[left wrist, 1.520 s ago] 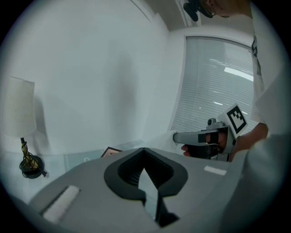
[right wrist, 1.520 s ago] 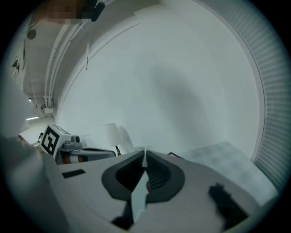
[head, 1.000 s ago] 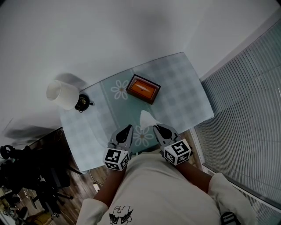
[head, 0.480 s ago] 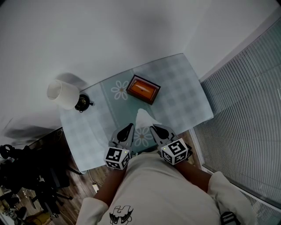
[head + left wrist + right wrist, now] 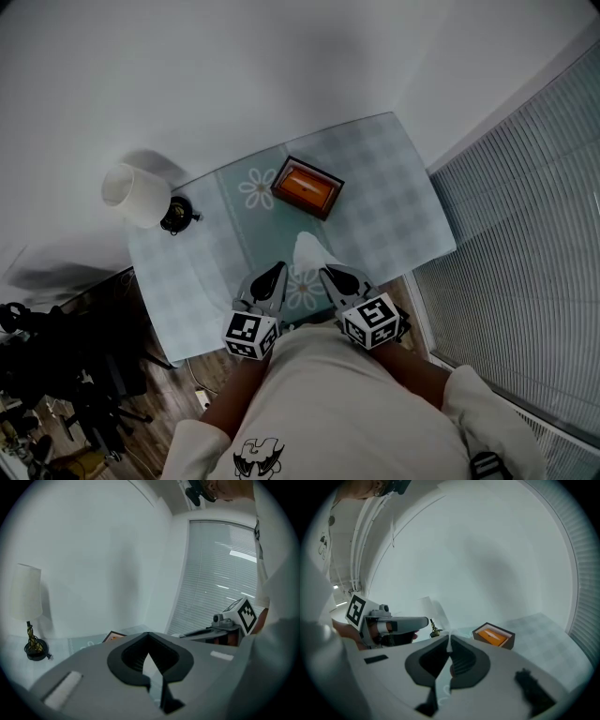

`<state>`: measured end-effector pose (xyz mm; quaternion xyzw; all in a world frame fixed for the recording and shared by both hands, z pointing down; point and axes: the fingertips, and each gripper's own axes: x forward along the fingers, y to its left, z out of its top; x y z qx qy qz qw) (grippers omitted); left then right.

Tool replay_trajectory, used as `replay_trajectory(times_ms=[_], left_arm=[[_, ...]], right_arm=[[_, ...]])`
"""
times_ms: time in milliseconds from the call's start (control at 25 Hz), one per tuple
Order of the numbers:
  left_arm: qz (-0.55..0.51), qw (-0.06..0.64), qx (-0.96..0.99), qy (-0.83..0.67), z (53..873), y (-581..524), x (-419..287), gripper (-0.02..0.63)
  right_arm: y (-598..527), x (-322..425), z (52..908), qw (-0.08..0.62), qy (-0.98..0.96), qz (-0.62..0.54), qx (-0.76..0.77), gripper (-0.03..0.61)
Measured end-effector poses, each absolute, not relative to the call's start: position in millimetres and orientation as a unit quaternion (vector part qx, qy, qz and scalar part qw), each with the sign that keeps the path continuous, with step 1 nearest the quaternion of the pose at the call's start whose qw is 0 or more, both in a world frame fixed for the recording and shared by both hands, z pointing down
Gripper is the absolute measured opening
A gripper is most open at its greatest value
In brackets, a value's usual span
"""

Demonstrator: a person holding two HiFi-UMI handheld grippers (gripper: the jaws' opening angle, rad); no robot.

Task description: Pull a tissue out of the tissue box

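The tissue box (image 5: 307, 187), dark with an orange top, lies at the far side of the checked table (image 5: 394, 187). A white tissue (image 5: 307, 251) stands free of the box, over the table's near half. My right gripper (image 5: 324, 273) is shut on its lower end. In the right gripper view the tissue (image 5: 431, 608) rises from the closed right gripper (image 5: 449, 637), with the box (image 5: 493, 635) beyond to the right. My left gripper (image 5: 278, 271) hovers just left of the tissue, shut and empty. In its own view the left gripper (image 5: 148, 634) has its tips together.
A lamp with a white shade (image 5: 133, 196) stands at the table's far left corner. Window blinds (image 5: 525, 262) run along the right side. Dark equipment (image 5: 56, 384) sits on the wooden floor at the lower left. The person's torso fills the near edge.
The right gripper and its tissue have edged slightly left, closer to the left gripper. The left gripper has kept still.
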<state>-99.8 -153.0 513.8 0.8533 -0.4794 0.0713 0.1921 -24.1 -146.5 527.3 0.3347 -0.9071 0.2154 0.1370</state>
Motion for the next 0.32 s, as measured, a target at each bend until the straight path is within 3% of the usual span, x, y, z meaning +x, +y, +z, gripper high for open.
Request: replay_trajectory(times_ms=[320], left_arm=[[0.073,0.193,0.855,-0.475,515.7,-146.8,-95.4,0.006]], right_arm=[[-142.7,-25.1,528.1,0.138,-0.908,0.216,0.332,0.012]])
